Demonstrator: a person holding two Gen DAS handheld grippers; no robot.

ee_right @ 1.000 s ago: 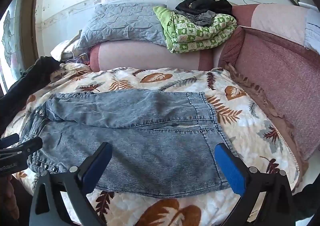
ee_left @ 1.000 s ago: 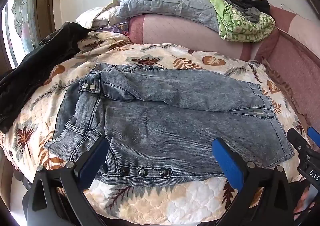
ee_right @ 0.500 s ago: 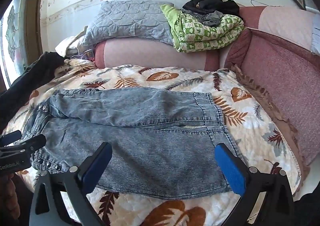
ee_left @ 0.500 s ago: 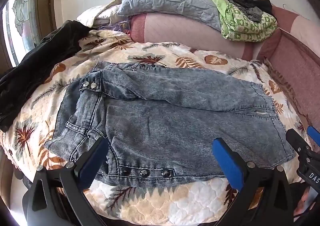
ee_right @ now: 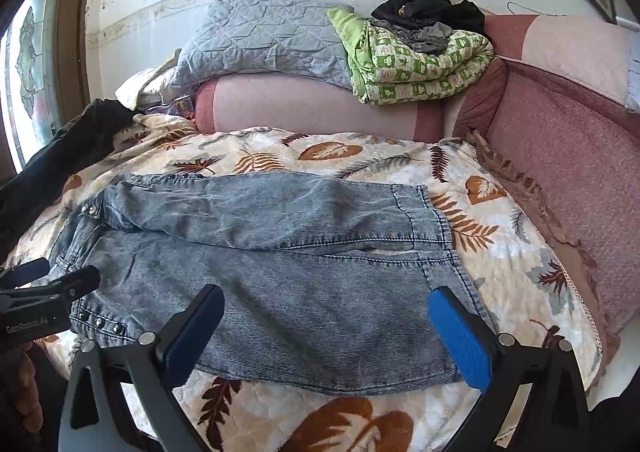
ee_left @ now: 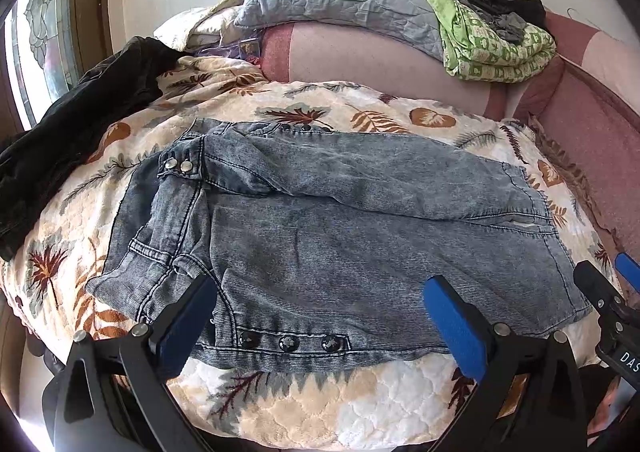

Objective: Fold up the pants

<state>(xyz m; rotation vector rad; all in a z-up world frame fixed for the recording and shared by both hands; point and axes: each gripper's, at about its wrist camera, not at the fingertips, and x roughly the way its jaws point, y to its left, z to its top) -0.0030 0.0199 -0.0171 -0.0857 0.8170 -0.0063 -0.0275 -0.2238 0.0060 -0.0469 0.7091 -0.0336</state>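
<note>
Grey-blue denim pants [ee_left: 340,228] lie flat across the leaf-print bedspread [ee_left: 320,404], waistband with metal buttons to the left, leg ends to the right; they also show in the right wrist view [ee_right: 280,272]. My left gripper [ee_left: 320,316] is open and empty, hovering over the near edge by the waistband. My right gripper [ee_right: 324,332] is open and empty, hovering over the near edge by the leg ends. Each gripper shows at the edge of the other's view, the right one [ee_left: 608,300] and the left one [ee_right: 48,292].
A black garment [ee_left: 80,123] lies at the bed's left side. A pink bolster [ee_right: 312,107] at the back carries a grey quilted pillow [ee_right: 260,39] and a folded green blanket [ee_right: 412,63]. A pink padded side [ee_right: 568,179] bounds the right.
Both grippers have drawn back and up a little, so the pants sit slightly farther away in both views. The pants have not moved.
</note>
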